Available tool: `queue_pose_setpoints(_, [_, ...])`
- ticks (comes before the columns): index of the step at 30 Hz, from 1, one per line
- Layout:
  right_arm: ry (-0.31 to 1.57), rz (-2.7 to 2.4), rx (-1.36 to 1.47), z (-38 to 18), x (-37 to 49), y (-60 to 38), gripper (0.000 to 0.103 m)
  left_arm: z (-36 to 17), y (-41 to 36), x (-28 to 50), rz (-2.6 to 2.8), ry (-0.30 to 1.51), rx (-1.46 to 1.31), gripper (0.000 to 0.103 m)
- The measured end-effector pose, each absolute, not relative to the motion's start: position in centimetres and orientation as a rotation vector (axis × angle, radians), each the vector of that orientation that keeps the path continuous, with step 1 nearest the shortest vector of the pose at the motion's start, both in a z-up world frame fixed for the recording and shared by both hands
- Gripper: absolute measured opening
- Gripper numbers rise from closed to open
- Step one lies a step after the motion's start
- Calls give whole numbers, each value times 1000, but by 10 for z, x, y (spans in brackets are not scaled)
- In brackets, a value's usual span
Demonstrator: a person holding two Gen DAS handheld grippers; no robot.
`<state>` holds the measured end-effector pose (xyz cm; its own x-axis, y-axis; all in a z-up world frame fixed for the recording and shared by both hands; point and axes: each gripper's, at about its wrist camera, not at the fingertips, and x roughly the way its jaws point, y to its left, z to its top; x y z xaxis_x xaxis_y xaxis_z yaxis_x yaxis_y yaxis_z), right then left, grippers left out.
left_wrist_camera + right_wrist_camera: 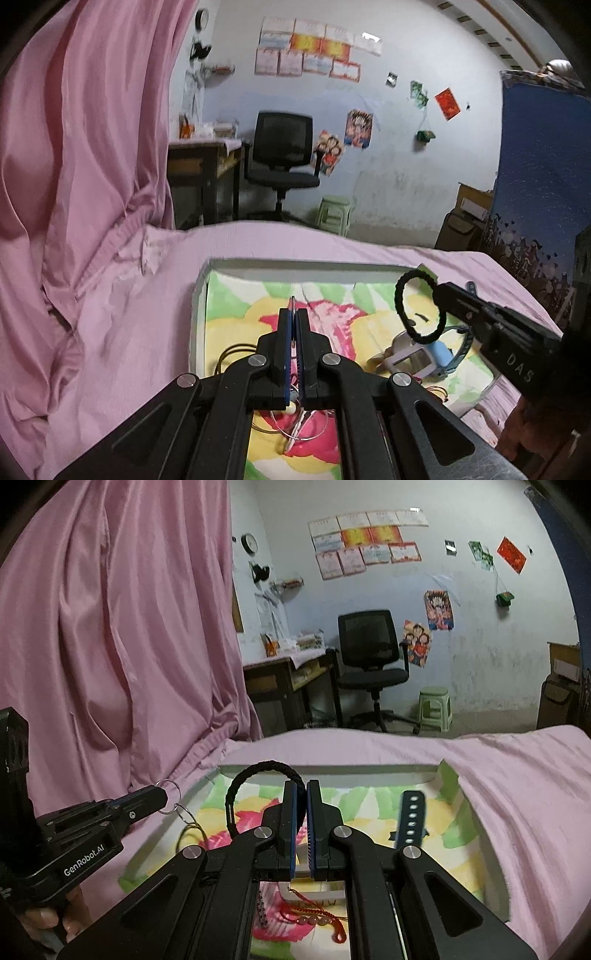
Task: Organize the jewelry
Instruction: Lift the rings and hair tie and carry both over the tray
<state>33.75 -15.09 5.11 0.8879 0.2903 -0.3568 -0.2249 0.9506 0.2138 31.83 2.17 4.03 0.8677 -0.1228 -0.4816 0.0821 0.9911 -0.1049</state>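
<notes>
A white tray [295, 263] with a flowered liner lies on the pink bed. Over its near left part my left gripper [293, 314] is shut on a thin silver ring [293, 301]; in the right wrist view that ring [169, 780] sticks out of the left gripper [162, 797] with a second ring hanging from it. My right gripper [307, 786] is shut on a black braided bracelet [262, 765], held above the tray [369, 771]. From the left wrist view the bracelet [398, 299] stands as an upright loop at the right gripper [439, 291].
In the tray lie a light-blue watch [436, 356], a dark blue strap [410, 816], a red cord bracelet [314, 917], thin gold loops [236, 350] and silver hoops [314, 432]. A pink curtain [92, 129] hangs at the left. An office chair [373, 653] and green stool [436, 709] stand beyond the bed.
</notes>
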Motion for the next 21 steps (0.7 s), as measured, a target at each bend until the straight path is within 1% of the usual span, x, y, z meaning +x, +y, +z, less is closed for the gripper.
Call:
queue_pose_setpoints(12, [512, 254, 162, 25, 366, -142, 5, 17, 26, 351, -142, 634, -142, 3])
queue_pose_setpoints(21, [540, 253, 159, 16, 371, -140, 5, 3, 35, 361, -148, 705, -215, 3])
